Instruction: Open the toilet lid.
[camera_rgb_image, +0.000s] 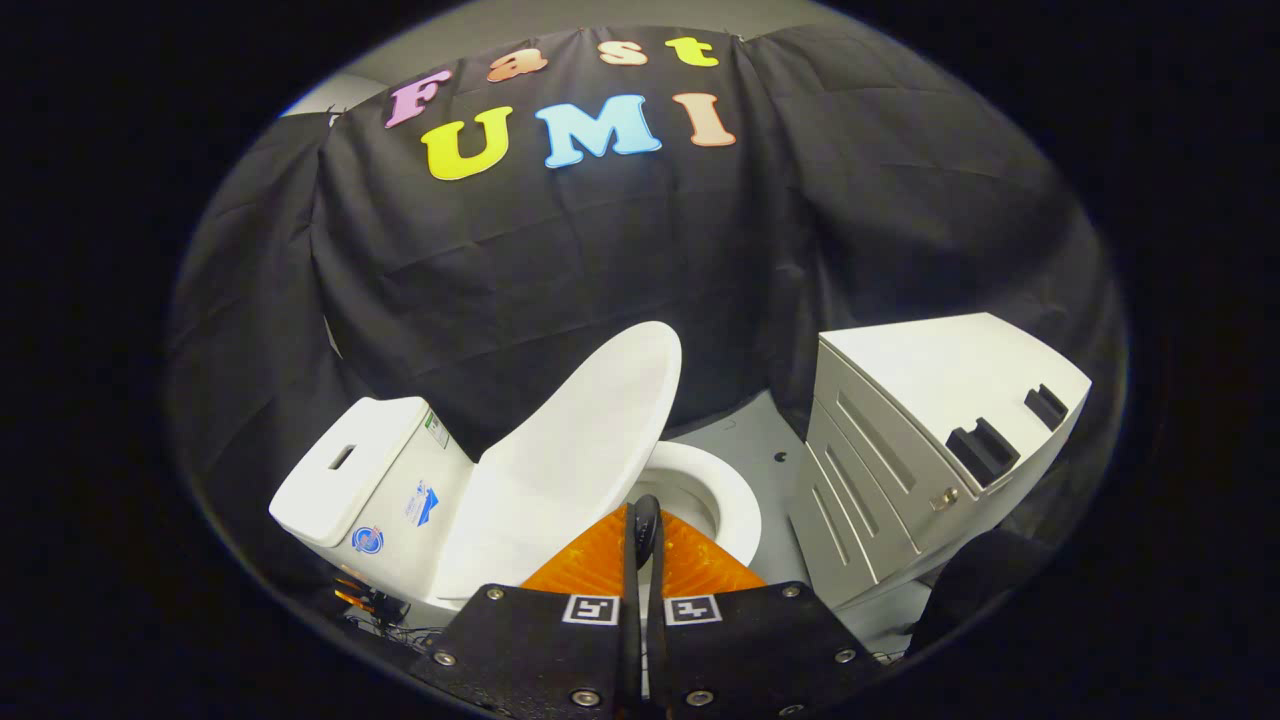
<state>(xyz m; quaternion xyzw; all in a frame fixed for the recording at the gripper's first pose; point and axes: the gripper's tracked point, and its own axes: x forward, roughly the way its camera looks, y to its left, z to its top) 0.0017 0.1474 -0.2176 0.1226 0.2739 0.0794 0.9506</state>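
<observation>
At the centre of the frame, just above my claw (645, 525), the smooth white plastic toilet lid (575, 470) stands raised and tilted back toward the white ceramic cistern (345, 470) at lower left, though I judge it is not yet resting against it. The white seat ring (725, 495) lies exposed to its right. My claw's fingers are drawn together to a narrow slit and hold nothing; their tips sit just at the lid's lower front edge.

To finish well, I would keep the fingers together as a single pusher, stay under or against the lid's underside, and ease it back in an arc about its hinge until it leans on the cistern. Pushing too fast could bang it against the ceramic or let it bounce forward; pulling away early could let it drop shut.

Further out, a white cabinet with panelled drawers and small dark brackets on top (930, 430) stands at right, well apart from the lid's path. Grey floor (745, 435) shows between cabinet and toilet. Some tangled wires (375, 605) lie low beside the cistern's base, clear of the lid.
</observation>
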